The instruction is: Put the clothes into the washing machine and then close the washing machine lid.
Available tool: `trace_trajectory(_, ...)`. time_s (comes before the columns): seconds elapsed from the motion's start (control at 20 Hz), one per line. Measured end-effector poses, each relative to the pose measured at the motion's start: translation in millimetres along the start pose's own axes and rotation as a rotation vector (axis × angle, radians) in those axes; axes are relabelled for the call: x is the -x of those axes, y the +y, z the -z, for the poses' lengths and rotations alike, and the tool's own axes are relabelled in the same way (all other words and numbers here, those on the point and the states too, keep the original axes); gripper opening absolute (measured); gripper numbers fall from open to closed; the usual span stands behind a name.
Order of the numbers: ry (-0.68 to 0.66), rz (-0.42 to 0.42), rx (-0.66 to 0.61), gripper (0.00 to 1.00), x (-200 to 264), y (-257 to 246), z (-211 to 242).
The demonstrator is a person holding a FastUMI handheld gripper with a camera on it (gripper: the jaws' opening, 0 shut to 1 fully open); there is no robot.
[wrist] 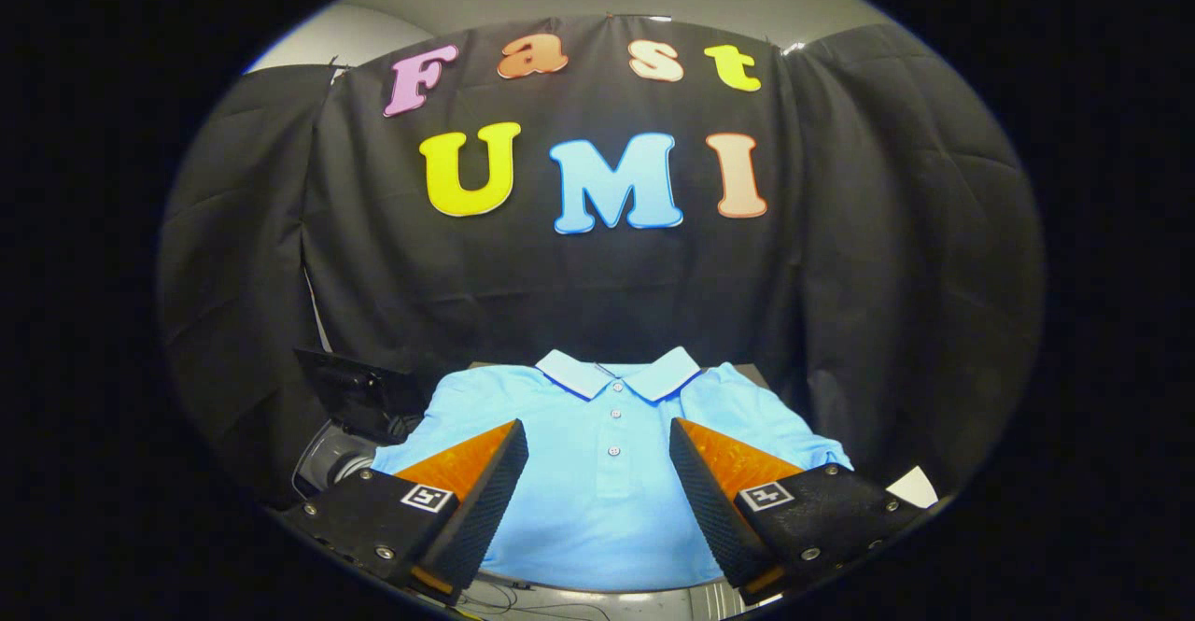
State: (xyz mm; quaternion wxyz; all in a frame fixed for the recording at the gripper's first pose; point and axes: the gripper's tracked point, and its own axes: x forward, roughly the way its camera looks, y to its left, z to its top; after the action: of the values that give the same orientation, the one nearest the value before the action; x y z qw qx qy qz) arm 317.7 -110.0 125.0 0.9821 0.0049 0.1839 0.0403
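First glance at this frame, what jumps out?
The light blue polo shirt jumps out: it is spread flat, collar toward the black cloth wall, buttons running down between the fingers. The gripper is open, a finger on each side over the shirt, not pressing on it. Beside the shirt's sleeve near one finger sits a dark device with a grey round part; what it is cannot be told.

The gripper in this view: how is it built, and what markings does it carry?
The gripper has two wedge-shaped fingers tapering forward, with finely ribbed inner faces. Each sits on a dark block with screws and a small square black-and-white marker.
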Motion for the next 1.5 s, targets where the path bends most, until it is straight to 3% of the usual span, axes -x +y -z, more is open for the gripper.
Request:
trace_trajectory(0.6, 0.190, -0.013, 0.012, 0.95, -76, 1, 18)
trace_trajectory(0.9, 0.289, -0.036, 0.045, 0.95, -91, -2, 45)
trace_trajectory(1.2, 0.274, -0.062, 0.085, 0.95, -91, -1, 45)
trace_trajectory(1.3, 0.270, -0.076, 0.089, 0.92, -91, 0, 42)
trace_trajectory(1.4, 0.267, -0.089, 0.092, 0.82, -90, -1, 45)
trace_trajectory(1.5, 0.258, -0.119, 0.102, 0.62, -90, 6, 46)
